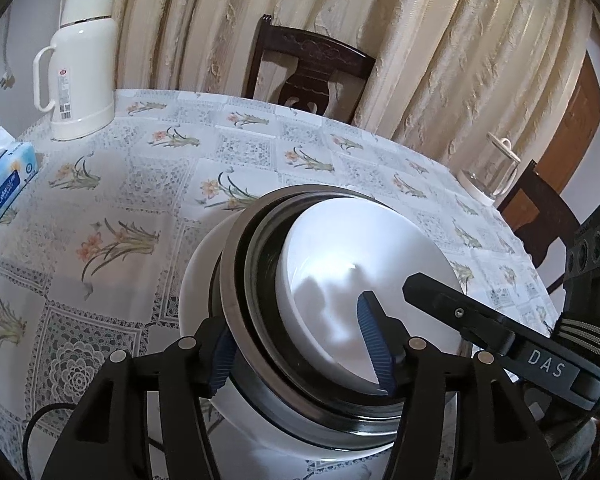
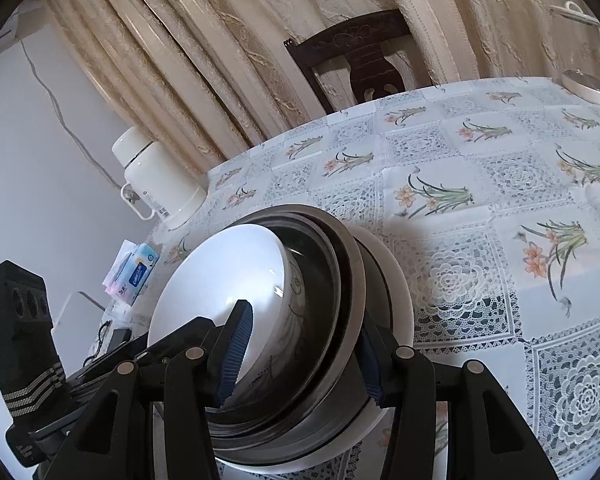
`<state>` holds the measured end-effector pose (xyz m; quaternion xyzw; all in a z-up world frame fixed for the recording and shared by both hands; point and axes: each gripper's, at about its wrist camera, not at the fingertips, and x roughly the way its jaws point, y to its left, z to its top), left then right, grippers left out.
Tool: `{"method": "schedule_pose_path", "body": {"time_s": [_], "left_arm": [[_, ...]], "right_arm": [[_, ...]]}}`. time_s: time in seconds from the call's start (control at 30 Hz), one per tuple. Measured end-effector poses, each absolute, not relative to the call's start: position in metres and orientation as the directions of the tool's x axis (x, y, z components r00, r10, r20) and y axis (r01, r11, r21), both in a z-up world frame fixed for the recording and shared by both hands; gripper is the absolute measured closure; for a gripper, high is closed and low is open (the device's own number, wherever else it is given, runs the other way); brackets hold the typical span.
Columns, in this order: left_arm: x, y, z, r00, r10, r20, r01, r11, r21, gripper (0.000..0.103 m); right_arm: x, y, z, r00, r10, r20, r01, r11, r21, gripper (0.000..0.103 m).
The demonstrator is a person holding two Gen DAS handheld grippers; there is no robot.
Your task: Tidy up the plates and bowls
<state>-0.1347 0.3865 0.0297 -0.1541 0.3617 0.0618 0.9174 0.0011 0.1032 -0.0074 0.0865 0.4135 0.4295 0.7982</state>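
Gripping nested stack of bowls | left gripper and right gripper fingers clamped across rims | risk: tilted white bowl slides out.

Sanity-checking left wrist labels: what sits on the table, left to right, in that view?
tissue box → white thermos jug → stacked bowls, which both grippers are clamping → glass kettle.

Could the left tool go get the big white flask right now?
Probably not yet. The left tool is clamped on the stacked bowls, though the tablecloth toward the flask looks clear.
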Motion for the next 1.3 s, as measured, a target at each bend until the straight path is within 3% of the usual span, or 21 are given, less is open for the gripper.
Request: {"method": "schedule_pose_path", "body": {"time_s": [0.63,1.3], "left_arm": [[-0.138,0.376,0.029,0.737,0.077,-0.672,-0.232,0.962,-0.144,0.041],[-0.146,0.372,0.029,0.745,0.095,-0.66,-0.233,0.964,-0.124,0.036]], "right_arm": [[-0.003,0.102,-0.005,0.338,0.746,-0.573,-0.625,0.634,0.455,0.05],[-0.002,0.102,-0.006,0.372,0.737,-0.565,-0.648,0.642,0.411,0.047]]}}
